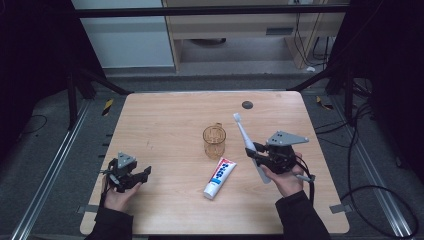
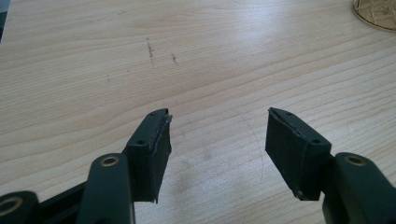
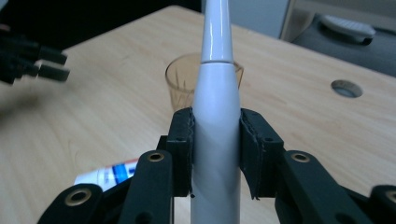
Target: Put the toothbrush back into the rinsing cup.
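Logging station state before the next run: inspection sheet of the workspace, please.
Surface: wooden table, faint scuff marks, round grommet hole.
Job's things: white electric toothbrush held off the table; amber glass cup upright; toothpaste tube lying flat.
Clutter: nothing seen.
Grippers: right hand-held gripper clamped on the toothbrush handle; left hand-held gripper open, nothing between its jaws.
Cables: black cables on the floor at right.
Surroundings: grey floor, metal rails, cabinet behind.
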Motion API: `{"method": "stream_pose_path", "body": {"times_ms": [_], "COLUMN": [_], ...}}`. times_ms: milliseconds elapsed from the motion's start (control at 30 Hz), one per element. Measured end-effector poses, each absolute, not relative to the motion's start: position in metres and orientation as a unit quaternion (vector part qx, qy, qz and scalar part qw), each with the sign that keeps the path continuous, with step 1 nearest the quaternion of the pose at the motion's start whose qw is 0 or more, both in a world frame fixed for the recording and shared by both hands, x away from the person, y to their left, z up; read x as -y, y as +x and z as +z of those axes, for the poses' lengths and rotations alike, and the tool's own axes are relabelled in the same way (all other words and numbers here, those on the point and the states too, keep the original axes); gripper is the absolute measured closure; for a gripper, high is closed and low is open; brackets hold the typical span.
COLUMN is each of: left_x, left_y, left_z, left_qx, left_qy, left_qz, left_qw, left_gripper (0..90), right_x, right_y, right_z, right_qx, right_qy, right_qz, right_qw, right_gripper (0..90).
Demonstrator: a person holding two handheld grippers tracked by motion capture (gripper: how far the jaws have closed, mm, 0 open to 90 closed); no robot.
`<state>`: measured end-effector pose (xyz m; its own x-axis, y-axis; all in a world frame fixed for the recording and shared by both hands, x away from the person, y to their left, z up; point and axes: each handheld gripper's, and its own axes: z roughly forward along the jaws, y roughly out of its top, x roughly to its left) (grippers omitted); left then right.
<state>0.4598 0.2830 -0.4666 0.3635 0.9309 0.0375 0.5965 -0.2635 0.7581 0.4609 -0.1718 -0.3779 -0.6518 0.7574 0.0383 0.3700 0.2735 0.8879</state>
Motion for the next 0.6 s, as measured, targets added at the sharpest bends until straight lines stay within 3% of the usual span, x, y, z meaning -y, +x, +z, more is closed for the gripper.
{"method": "stream_pose_path", "body": {"times_ms": [600], "left_x": [-0.284], "left_y": [0.46], "left_z": [-0.466], "left_qx": [-0.506], "left_qy": [0.752], "left_qz": [0.251], "left_qw": [0.339], "left_gripper": [39.7], "right_x": [0.157], "right_y": [0.482], "right_z": [-0.357], "right_qx": [-0.689], "right_qy": [0.393], "right_qz": [0.553], "right_qw": [0.255], "right_gripper": [67.0]}}
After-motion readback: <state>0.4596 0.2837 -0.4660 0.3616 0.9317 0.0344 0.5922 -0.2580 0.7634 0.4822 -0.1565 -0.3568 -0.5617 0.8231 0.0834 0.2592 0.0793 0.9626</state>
